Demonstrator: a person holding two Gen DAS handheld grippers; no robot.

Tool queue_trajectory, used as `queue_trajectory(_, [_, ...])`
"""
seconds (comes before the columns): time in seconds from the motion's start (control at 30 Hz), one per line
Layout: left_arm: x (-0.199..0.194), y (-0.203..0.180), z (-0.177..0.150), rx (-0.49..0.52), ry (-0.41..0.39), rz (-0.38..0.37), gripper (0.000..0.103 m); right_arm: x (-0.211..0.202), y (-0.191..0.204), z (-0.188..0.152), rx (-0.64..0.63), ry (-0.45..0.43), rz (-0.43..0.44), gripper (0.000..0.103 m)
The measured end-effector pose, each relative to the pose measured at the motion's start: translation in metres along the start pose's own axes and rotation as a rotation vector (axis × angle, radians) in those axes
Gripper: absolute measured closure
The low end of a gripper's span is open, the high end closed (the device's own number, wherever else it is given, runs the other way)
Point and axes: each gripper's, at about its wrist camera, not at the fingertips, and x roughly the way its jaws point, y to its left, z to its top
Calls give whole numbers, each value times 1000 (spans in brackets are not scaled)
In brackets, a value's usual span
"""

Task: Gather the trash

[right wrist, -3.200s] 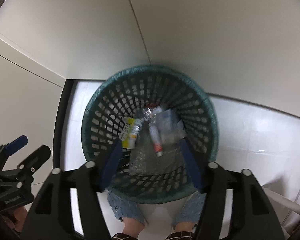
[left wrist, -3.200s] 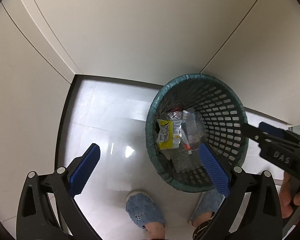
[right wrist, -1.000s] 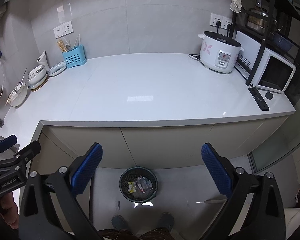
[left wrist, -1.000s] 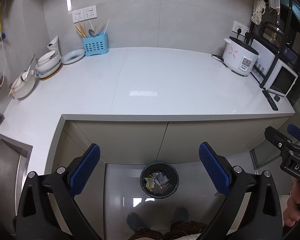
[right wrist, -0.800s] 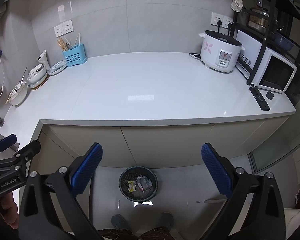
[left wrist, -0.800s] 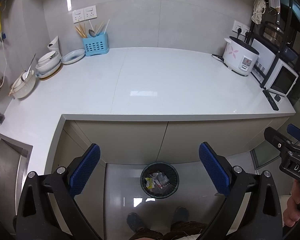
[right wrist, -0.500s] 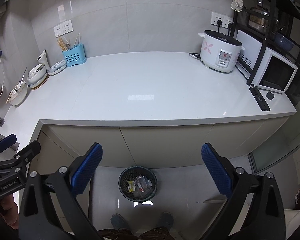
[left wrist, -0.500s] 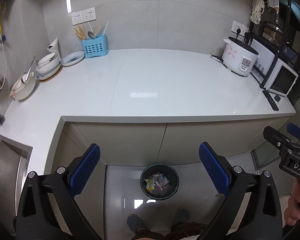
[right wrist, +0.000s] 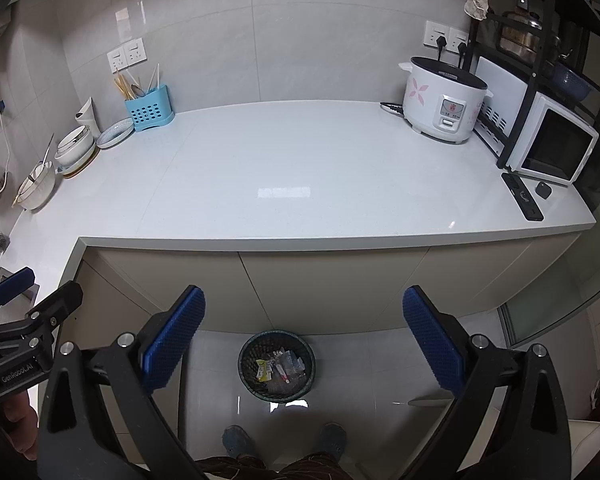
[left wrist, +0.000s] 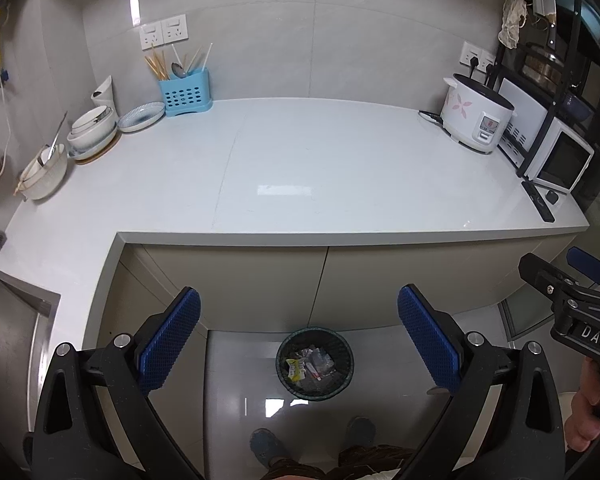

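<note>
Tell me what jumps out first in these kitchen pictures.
The wide white counter fills the middle, bare except for dishes at its left end and a rice cooker at its right. On the floor before the cabinets stands a dark bin holding wrappers. Both grippers, left and right, are open and empty.
</note>
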Motion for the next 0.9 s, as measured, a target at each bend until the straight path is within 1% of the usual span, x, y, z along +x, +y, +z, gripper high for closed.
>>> queue_trajectory(0.27, [1,-2,2,5,-6,-2,6,1,1,0,2,0,2,8])
queue_trajectory(0.37, [0,-2,2,4,-9,11,6,1,1,1,4,0,3,8])
queue_trajectory(0.9, [-5,0,0,4,-16,19,6,1,2,1,-2,0,12,8])
